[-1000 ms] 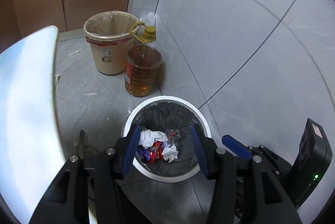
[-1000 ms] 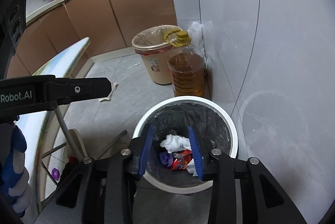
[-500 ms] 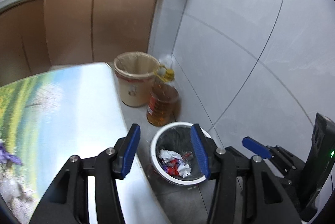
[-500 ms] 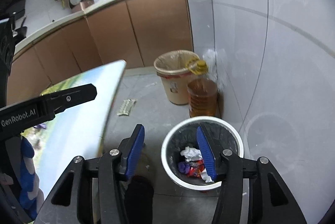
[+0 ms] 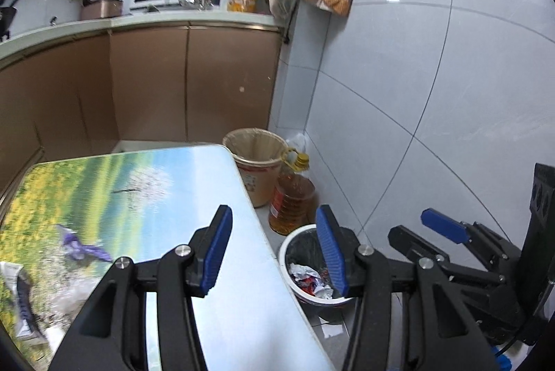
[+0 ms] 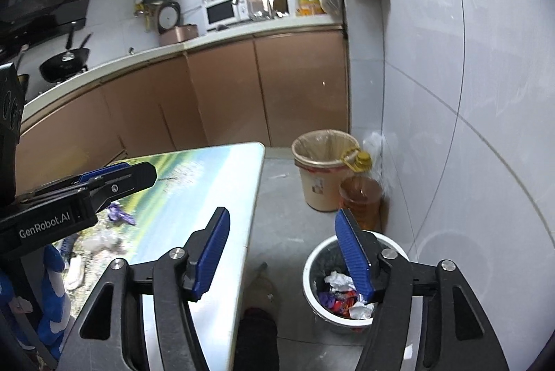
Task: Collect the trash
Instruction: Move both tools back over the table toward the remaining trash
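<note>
A white bin (image 5: 285, 253) (image 6: 309, 261) with a black liner stands on the floor by the tiled wall and holds crumpled wrappers (image 5: 312, 281) (image 6: 341, 294). Beside it, a table (image 5: 194, 183) (image 6: 215, 177) printed with a landscape carries a purple wrapper (image 5: 81, 248) (image 6: 119, 215), clear plastic (image 6: 100, 241) and a white wrapper (image 5: 15, 270). My left gripper (image 5: 273, 209) (image 6: 145, 175) hangs open over the table's right edge, with nothing between its pads. My right gripper (image 6: 282, 213) (image 5: 407, 224) is high above the floor between table and bin, its jaws opening and empty.
A beige lined bin (image 5: 256, 170) (image 6: 326, 177) and a large oil bottle (image 5: 293, 201) (image 6: 360, 201) stand in the corner behind the white bin. Brown cabinets (image 5: 194, 83) run under a cluttered counter. What looks like a foot (image 6: 260, 287) is under the table's edge.
Both grippers rose and drew back from just over the white bin, so the table top and the counter came into view. The right jaws spread wider; the left ones kept their gap.
</note>
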`<state>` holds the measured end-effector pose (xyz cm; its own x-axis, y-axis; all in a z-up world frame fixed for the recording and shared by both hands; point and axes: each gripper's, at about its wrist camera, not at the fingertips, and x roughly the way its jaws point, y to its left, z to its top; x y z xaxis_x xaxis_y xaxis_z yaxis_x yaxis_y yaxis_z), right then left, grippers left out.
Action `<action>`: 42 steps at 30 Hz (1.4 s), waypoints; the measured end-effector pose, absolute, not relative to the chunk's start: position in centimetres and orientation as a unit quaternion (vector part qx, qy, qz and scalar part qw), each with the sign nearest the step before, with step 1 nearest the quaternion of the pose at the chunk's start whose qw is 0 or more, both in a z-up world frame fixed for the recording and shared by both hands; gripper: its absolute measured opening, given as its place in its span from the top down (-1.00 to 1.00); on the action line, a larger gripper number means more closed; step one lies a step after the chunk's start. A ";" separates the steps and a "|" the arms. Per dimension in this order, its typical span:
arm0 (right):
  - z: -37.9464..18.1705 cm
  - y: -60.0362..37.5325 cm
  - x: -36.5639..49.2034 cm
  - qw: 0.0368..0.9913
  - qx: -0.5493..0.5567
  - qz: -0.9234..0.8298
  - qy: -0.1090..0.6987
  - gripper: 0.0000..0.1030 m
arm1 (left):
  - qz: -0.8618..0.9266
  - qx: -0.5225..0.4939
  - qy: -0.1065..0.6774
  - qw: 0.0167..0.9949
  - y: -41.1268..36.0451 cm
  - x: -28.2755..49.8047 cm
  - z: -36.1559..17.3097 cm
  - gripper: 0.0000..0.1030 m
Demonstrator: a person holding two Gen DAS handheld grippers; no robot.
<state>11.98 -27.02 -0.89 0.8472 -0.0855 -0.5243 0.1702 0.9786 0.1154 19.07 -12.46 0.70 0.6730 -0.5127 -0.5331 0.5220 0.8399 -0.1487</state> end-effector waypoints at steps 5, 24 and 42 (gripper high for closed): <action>1.2 -24.7 10.1 0.966 0.062 -0.057 0.244 -0.58 | -0.246 0.002 0.258 0.935 -9.2 16.3 2.1 -0.18; 4.1 -19.2 7.7 0.978 0.030 -0.046 0.200 -1.00 | -0.139 -0.001 0.179 0.974 0.0 10.2 4.3 -0.42; 4.7 -13.7 8.3 0.983 -0.013 -0.010 0.183 -0.99 | -0.108 -0.038 0.175 0.978 5.2 10.2 2.6 -0.43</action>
<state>8.33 -13.74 4.68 0.9330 -0.0236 -0.3592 0.0142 0.9995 -0.0288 10.18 5.15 2.63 0.9157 -0.2239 -0.3337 0.1971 0.9739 -0.1125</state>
